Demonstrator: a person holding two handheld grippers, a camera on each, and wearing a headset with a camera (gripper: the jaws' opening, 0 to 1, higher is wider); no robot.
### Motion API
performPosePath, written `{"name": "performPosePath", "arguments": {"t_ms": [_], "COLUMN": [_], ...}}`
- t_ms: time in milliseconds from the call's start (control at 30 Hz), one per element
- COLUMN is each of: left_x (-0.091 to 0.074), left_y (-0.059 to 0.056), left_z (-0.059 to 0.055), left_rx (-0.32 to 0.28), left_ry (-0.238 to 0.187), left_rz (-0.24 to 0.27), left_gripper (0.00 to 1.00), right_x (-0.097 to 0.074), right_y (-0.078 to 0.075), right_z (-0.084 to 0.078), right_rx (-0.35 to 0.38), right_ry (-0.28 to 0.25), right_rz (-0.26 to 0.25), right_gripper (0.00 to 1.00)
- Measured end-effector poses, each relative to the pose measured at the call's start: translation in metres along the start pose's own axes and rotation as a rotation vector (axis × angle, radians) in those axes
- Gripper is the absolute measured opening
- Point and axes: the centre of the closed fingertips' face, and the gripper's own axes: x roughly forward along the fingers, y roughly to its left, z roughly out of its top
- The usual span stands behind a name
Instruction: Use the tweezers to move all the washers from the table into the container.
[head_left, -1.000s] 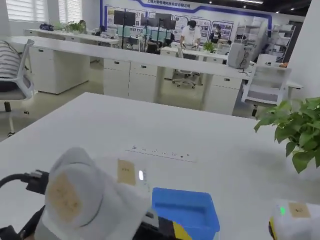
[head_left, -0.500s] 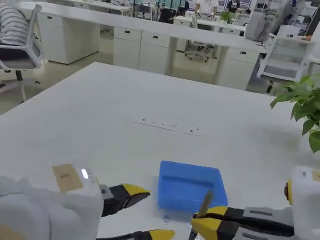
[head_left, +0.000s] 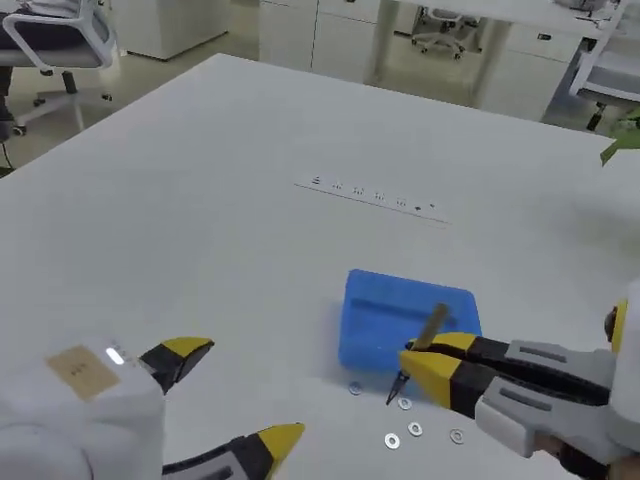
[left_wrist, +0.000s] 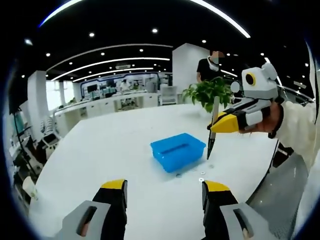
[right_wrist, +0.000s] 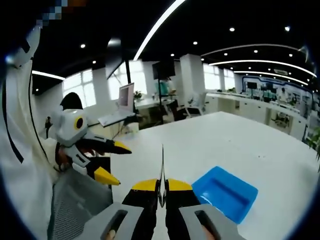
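washers (head_left: 414, 429): loose on white table (head_left: 200, 200), just beside blue container (head_left: 400, 315), on the person's side
tweezers (head_left: 433, 322): tip down, near the washers
right gripper (head_left: 412, 362): jaws clamped on tweezers
left gripper (head_left: 245, 392): jaws wide apart, empty, well left of container

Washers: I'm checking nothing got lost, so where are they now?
In the head view, lower right, the washers lie loose on the table this side of the blue container, around the tip of the tweezers.
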Motion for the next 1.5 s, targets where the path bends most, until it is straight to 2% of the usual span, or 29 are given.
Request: {"name": "performPosePath", "arguments": {"t_ms": [100,167,233,367,567,667,800,967,1100,1300,1433,1500], "left_x": [0.007,0.013,0.015,0.016,0.017,0.017,0.018,0.018,0.019,0.020,0.020,0.020], "left_y": [0.004,0.005,0.006,0.010,0.015,0.014,0.015,0.016,0.014,0.010,0.008,0.007], "left_z": [-0.005,-0.010,-0.010,-0.019,-0.026,-0.027,-0.030,-0.031,-0.033,-0.032,-0.032,-0.032], "left_rx": [0.014,-0.005,-0.004,-0.002,-0.032,-0.033,-0.024,-0.026,-0.014,0.022,0.026,0.031], "left_ry": [0.008,0.035,0.032,0.064,0.088,0.093,0.103,0.105,0.120,0.114,0.120,0.120], "left_rz": [0.028,0.012,0.014,0.031,0.033,0.027,0.035,0.041,0.038,0.036,0.029,0.029], "left_gripper": [0.62,0.59,0.57,0.57,0.55,0.54,0.54,0.54,0.56,0.59,0.61,0.64], "right_x": [0.007,0.013,0.019,0.029,0.045,0.052,0.058,0.061,0.066,0.070,0.074,0.075], "right_y": [-0.006,-0.012,-0.015,-0.022,-0.031,-0.036,-0.042,-0.052,-0.053,-0.054,-0.055,-0.057], "right_z": [-0.003,-0.005,-0.009,-0.017,-0.029,-0.036,-0.042,-0.046,-0.052,-0.062,-0.066,-0.070], "right_rx": [0.008,-0.015,-0.028,-0.061,-0.046,-0.062,-0.042,-0.047,-0.063,-0.060,-0.057,-0.088], "right_ry": [-0.017,-0.029,-0.021,0.002,0.002,0.013,0.018,0.002,0.015,0.029,0.034,0.053], "right_rz": [0.020,0.026,0.049,0.056,0.085,0.093,0.111,0.113,0.125,0.132,0.134,0.127], "right_gripper": [0.01,0.01,0.01,0.01,0.01,0.01,0.01,0.01,0.01,0.01,0.02,0.02]}}
